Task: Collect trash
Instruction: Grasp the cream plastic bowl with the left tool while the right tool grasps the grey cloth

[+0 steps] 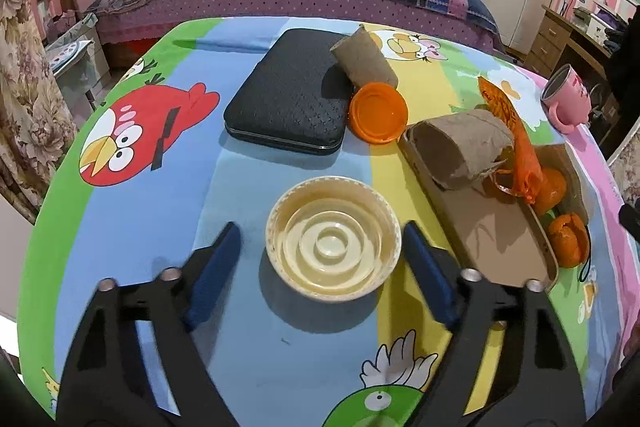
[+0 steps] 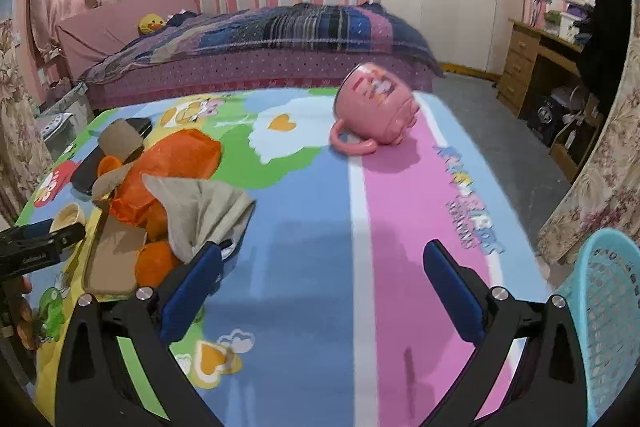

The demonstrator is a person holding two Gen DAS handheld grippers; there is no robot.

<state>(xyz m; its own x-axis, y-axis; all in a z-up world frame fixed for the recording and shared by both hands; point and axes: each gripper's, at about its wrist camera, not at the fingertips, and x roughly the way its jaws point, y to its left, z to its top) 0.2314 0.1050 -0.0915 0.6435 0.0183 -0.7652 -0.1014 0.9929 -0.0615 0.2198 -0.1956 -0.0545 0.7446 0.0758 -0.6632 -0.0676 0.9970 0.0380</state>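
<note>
Collecting barely begun: left gripper [image 1: 322, 241] spread around the used paper bowl [image 1: 333, 238], not pinching; right gripper [image 2: 324, 283] spread, empty (tubes, peels untouched; basket [image 2: 604, 311] at right).

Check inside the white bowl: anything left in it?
The bowl looks empty: only its ringed bottom and brownish stains on the inner wall show. It sits between the fingers of the left gripper. What lies under it on the cloth is hidden.

Black grippers [image 1: 322, 247], blue-padded jaws, silver screws.
</note>
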